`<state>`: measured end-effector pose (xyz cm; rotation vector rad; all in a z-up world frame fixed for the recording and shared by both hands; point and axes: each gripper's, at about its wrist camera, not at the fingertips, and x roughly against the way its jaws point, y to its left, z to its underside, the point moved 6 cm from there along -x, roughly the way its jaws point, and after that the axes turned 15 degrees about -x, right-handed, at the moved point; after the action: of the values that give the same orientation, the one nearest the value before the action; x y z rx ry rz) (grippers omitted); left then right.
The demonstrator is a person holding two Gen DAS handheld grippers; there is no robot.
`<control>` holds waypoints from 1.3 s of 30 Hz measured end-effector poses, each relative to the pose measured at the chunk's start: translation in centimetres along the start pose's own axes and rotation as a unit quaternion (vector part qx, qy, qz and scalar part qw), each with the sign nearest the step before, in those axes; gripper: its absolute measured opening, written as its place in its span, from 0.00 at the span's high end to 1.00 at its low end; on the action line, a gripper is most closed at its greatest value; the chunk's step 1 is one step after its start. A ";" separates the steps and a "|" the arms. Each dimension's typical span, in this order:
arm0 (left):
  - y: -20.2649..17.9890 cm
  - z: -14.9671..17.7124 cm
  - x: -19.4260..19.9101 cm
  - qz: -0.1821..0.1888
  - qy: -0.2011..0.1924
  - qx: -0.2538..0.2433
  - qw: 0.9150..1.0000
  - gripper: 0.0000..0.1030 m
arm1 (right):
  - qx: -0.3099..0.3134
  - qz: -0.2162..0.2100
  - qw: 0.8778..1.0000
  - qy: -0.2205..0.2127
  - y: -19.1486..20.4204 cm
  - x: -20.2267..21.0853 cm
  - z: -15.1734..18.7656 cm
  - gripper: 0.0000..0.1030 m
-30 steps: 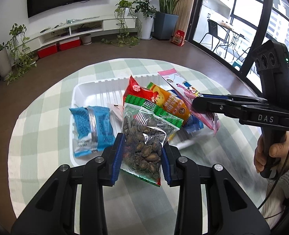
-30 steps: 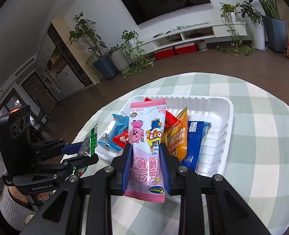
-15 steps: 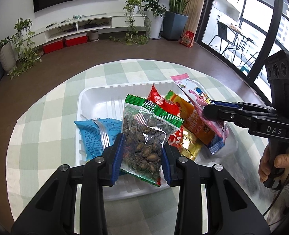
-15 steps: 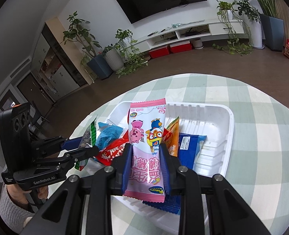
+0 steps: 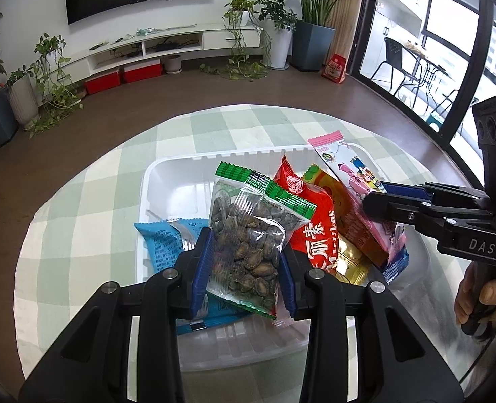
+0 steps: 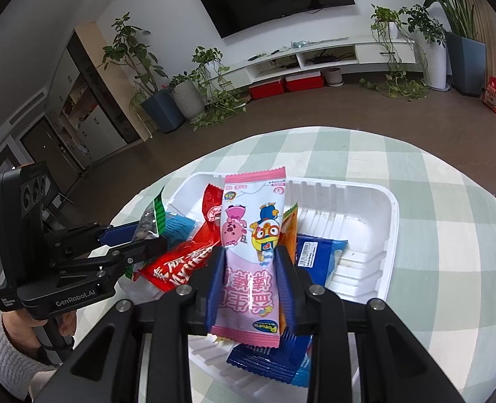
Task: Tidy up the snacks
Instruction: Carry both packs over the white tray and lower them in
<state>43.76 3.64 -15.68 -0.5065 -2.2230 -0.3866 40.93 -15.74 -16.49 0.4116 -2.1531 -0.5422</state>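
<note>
A white plastic tray (image 5: pixel 167 168) sits on the checked tablecloth with several snack packets in it. My left gripper (image 5: pixel 244 252) holds a clear green-topped packet of seeds (image 5: pixel 248 231) over the tray's near side. Its blue pads touch the packet's edges while the jaws are opening. My right gripper (image 6: pixel 249 255) holds a pink cartoon packet (image 6: pixel 251 235) upright over the tray (image 6: pixel 392 235), pads on both sides, jaws opening too. Under them lie a red packet (image 5: pixel 315 235), an orange packet (image 5: pixel 345 215), a light blue packet (image 5: pixel 160 245) and a dark blue packet (image 6: pixel 318 255).
The round table (image 5: pixel 90 201) ends a short way beyond the tray. A person's hand (image 5: pixel 476 295) grips the right tool's handle. The far half of the tray (image 6: pixel 348 215) is bare. Plants, a TV shelf and glass doors stand further back.
Both grippers have moved in over the tray with their packets. The seed packet now hangs above the light blue packet. The pink packet sits lower among the tray's snacks.
</note>
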 end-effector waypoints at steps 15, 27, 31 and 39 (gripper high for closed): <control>0.6 -0.4 -0.4 -0.024 -0.006 0.019 1.000 0.58 | 0.020 0.019 0.999 -0.030 0.2 1.3 -0.8 0.50; 1.2 -0.7 0.0 -0.019 -0.019 0.040 0.999 0.48 | 0.040 0.023 0.998 -0.046 1.0 2.0 -0.9 0.44; 0.9 -0.8 -0.1 -0.018 -0.020 0.039 0.999 0.48 | 0.042 0.023 0.998 -0.050 1.1 2.3 -1.0 0.44; 0.2 -0.6 0.2 -0.016 -0.023 0.041 0.999 0.48 | 0.045 0.022 0.997 -0.056 1.3 2.7 -1.0 0.44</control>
<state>44.09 3.65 -15.10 -0.4410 -2.2831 -0.3026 40.04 -16.10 -13.49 0.3897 -2.2951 -0.4539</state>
